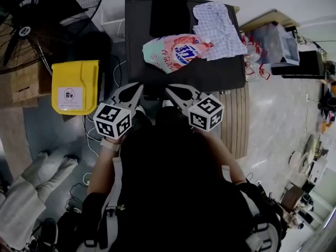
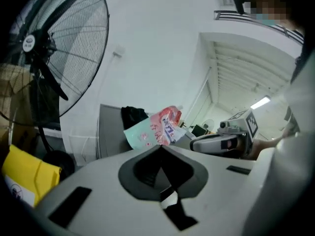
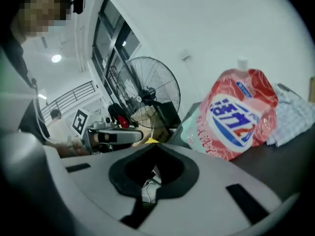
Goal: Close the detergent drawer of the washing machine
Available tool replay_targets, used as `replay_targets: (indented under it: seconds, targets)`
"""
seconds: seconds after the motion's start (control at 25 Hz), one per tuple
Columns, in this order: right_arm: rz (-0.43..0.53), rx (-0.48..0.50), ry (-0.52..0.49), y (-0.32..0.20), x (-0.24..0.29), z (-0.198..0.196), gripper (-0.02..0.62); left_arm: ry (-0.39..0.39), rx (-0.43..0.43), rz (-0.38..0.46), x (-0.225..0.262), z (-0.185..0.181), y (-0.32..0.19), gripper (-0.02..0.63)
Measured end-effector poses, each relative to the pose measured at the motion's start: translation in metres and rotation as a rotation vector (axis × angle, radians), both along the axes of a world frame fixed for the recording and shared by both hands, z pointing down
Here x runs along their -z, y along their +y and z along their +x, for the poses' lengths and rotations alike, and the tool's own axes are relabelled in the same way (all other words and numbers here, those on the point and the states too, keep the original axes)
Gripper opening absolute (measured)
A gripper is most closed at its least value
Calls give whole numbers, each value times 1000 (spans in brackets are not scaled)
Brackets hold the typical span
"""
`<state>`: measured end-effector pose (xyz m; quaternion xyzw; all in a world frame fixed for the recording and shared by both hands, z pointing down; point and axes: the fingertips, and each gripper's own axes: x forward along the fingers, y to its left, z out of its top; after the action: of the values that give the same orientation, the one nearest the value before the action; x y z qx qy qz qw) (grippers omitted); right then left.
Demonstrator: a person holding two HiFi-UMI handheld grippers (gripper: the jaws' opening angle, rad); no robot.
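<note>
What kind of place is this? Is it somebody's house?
Probably a laundry corner in a workshop-like room rather than a home. A detergent pouch and a checked cloth lie on the dark washing machine, and a big floor fan stands beside it.

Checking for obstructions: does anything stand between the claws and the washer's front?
Nothing visible does. The left claw and right claw, both shut and empty, hang over the washer's front edge. The pouch and checked cloth lie farther back on top. The drawer itself is out of view.
</note>
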<state>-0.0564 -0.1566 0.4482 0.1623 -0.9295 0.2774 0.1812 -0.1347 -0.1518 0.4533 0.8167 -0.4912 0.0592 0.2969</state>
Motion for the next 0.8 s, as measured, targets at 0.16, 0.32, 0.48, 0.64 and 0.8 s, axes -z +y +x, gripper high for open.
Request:
replay_targets:
  seconds: [0.16,0.32,0.48,0.64,0.8]
  targets:
    - [133,22,-32,-17,36,6,15,-67,9,119,39,6,-9,11]
    - [268,47,-66,-28,73,15,15,-78,16,227,81,14,-17,12]
    - [357,63,-96,-36,103,22,15,-128,58,321,110,17,-26,12]
    - [442,76,-108,-43,121,30,15,-173,92,355,129,22,-30,12]
    - [488,78,-109,-50,128,37,15,-256,130,393,139,25,-31,12]
